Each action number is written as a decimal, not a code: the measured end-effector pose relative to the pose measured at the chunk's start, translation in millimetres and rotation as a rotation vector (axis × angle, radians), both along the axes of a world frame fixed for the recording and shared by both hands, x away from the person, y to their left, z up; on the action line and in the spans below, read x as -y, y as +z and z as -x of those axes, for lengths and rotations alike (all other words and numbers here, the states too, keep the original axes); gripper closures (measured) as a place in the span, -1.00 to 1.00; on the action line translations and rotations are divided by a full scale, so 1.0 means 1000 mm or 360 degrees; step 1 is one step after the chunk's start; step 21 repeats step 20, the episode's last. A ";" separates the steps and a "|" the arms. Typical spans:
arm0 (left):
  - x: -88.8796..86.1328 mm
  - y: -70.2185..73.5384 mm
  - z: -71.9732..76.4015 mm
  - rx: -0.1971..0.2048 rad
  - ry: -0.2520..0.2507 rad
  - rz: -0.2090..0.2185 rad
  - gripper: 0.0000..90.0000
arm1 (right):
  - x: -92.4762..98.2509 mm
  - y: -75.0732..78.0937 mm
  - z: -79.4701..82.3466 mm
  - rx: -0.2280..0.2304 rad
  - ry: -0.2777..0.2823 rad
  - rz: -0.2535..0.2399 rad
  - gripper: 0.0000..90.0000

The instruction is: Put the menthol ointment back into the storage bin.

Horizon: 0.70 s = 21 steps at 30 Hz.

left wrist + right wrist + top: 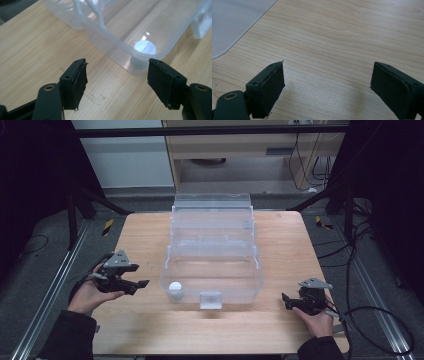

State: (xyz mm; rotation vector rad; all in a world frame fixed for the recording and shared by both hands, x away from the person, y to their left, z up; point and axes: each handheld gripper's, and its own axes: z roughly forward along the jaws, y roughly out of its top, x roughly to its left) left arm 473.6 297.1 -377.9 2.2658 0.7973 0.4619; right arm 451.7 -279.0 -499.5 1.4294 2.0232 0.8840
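A clear plastic box (212,251) stands in the middle of the wooden table (150,320), its lid (212,202) tipped up at the back. A small white ball (175,287) lies inside it at the front left corner, and a clear latch (210,300) hangs on the front wall. My left gripper (142,285) hovers open just left of the box, jaws wide apart; in the left gripper view the white ball (145,47) shows through the box corner (110,37) ahead. My right gripper (286,301) rests open on the table right of the box, nothing between its jaws.
In the right gripper view, bare wood (332,50) lies ahead and a frosted corner of the box (234,22) shows at the upper left. Black frame legs (95,200) and cables (370,315) surround the table on a grey floor.
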 end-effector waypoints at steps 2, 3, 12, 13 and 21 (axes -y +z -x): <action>-0.005 -0.011 0.006 0.0027 0.0104 0.0031 -0.33 | 0.000 0.000 0.000 0.0003 0.0004 -0.0001 -0.70; -0.007 -0.017 0.009 0.0038 0.0149 0.0039 -0.35 | 0.000 0.000 0.000 0.0005 0.0005 0.0000 -0.69; -0.027 -0.065 0.025 0.0124 0.0608 0.0306 -0.37 | 0.002 0.003 0.002 0.0015 0.0009 -0.0045 -0.66; -0.029 -0.069 0.027 0.0129 0.0655 0.0326 -0.37 | 0.002 0.003 0.002 0.0014 0.0008 -0.0049 -0.66; -0.047 -0.081 0.038 0.0219 0.1010 0.0374 -0.38 | 0.004 0.005 0.003 0.0034 0.0002 -0.0065 -0.67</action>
